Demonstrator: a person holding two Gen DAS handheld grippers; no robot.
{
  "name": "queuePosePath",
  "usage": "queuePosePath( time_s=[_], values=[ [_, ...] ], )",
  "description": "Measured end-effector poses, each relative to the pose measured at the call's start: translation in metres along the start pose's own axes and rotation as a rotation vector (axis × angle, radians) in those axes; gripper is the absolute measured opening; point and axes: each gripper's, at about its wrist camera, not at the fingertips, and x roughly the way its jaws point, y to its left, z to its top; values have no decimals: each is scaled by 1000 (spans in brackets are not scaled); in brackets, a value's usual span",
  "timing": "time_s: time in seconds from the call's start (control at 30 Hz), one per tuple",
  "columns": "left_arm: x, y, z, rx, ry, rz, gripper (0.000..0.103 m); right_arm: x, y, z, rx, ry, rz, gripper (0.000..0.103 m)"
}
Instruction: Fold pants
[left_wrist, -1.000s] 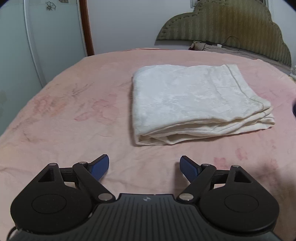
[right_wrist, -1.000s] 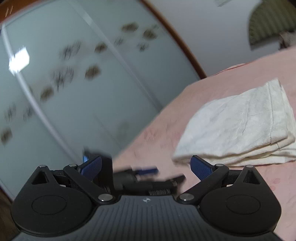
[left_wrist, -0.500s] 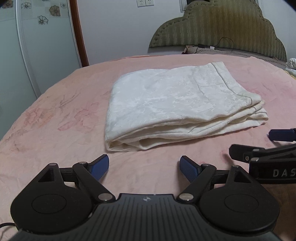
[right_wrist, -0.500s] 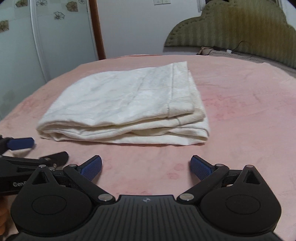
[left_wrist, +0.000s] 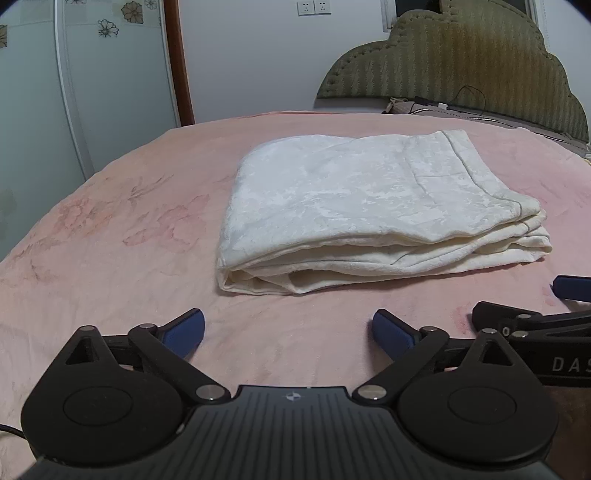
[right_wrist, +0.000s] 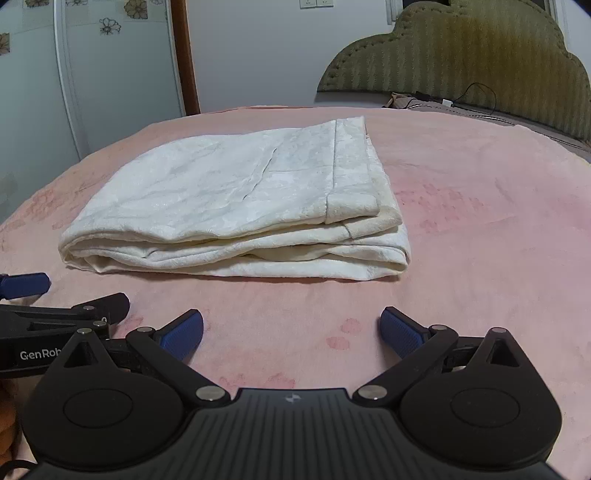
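Note:
White pants (left_wrist: 369, 206) lie folded in a flat stack of several layers on the pink bed; they also show in the right wrist view (right_wrist: 240, 206). My left gripper (left_wrist: 288, 330) is open and empty, a short way in front of the stack's near left corner. My right gripper (right_wrist: 291, 330) is open and empty, in front of the stack's near edge. Each gripper shows at the edge of the other's view: the right one (left_wrist: 535, 321) and the left one (right_wrist: 55, 314).
The pink flowered blanket (left_wrist: 110, 229) covers the whole bed. An olive padded headboard (left_wrist: 461, 74) stands at the back right with a cable and a pillow (right_wrist: 424, 105) below it. A sliding wardrobe door (left_wrist: 92, 74) stands on the left.
The right gripper swung from facing the wardrobe to facing the pants, beside the left gripper. The left gripper shifted right and tilted up a little. The pants have not moved.

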Motion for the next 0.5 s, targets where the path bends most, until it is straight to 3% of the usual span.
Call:
queuePosePath(
  time_s=[0.3, 0.5],
  values=[
    [-2, 5, -3, 14, -4, -36, 102, -1, -5, 0, 60, -13, -25, 103],
    [4, 14, -2, -47, 21, -58, 103, 4, 9, -1, -15, 10, -85, 103]
  ],
)
